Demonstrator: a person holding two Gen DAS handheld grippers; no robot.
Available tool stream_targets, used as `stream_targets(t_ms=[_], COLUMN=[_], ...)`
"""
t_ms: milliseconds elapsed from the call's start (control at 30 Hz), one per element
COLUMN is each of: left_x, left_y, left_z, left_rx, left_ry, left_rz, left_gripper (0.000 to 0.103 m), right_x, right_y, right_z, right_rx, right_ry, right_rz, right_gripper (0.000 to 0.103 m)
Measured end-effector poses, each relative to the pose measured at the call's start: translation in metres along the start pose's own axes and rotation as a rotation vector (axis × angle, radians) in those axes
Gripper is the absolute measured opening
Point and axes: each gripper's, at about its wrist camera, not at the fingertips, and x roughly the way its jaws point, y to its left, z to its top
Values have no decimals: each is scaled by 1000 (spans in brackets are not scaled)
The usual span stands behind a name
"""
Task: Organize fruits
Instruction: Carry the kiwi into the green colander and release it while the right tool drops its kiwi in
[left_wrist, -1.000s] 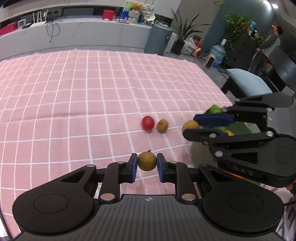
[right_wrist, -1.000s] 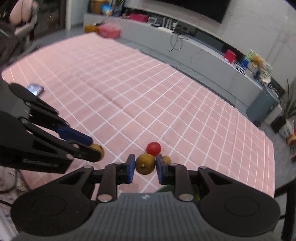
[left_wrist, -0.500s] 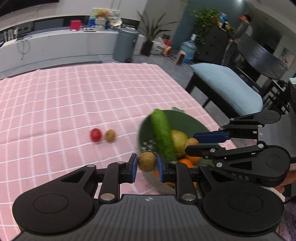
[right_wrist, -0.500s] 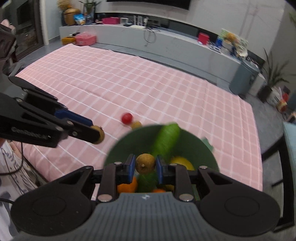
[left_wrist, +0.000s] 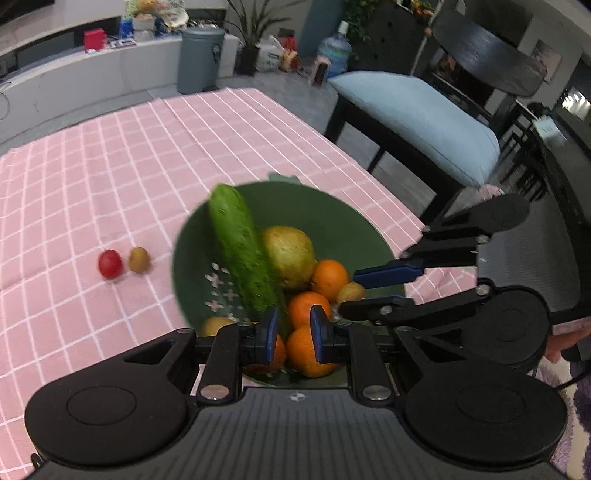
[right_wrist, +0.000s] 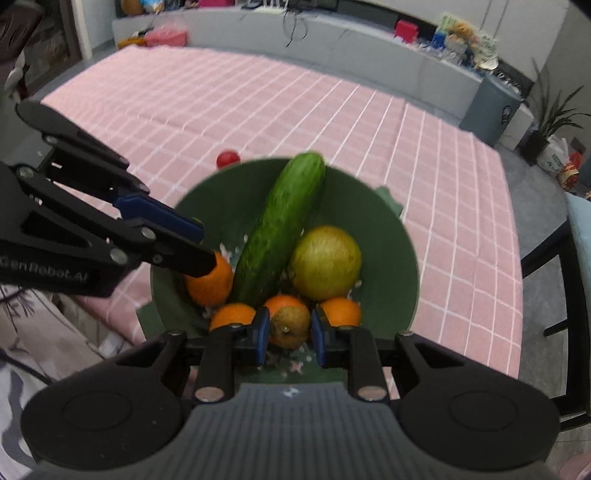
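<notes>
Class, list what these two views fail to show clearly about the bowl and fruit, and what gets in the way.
- Left wrist view: the near rim of the bowl is hidden by the left gripper.
- Left wrist view: a brown fruit in the bowl sits partly behind that gripper's finger.
- Right wrist view: the red fruit is half hidden behind the bowl's far rim.
- Left wrist view: the cucumber is motion-blurred.
</notes>
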Motion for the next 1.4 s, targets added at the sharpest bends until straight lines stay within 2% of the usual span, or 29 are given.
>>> stream_targets(t_ms=[233, 533, 633, 700, 767, 900, 1133, 1200, 1400], left_x=[20, 31, 30, 29, 26, 13, -15, -22, -43], left_y=[-7, -1, 2, 4, 4, 8, 34, 40, 61], left_z=[-4, -9, -11, -12, -13, -11, -7, -6, -8], left_rx=[26, 5, -1, -11, -15, -23, -114, -129, -159], left_ry=[73, 110, 102, 96, 88, 58, -19, -36, -79], left_rz=[-3, -20, -38, -53, -63, -52, -22, -8, 46], left_gripper=[21, 21, 28, 34, 37, 44, 44, 44, 44], right_x=[17, 31, 34, 33, 32, 24, 8, 2, -9], right_y=[-2, -9, -11, -12, -13, -15, -26, -27, -22], right_z=[-3, -3, -2, -2, 0, 3, 10, 14, 29], right_rx=[-40, -12, -7, -6, -2, 8, 110, 147, 211], right_ry=[79, 116, 125, 124, 117, 91, 10, -20, -113], right_rz=[35, 60, 62, 60, 52, 35, 25, 26, 22], right_gripper=[20, 21, 21, 25, 33, 35, 37, 41, 42])
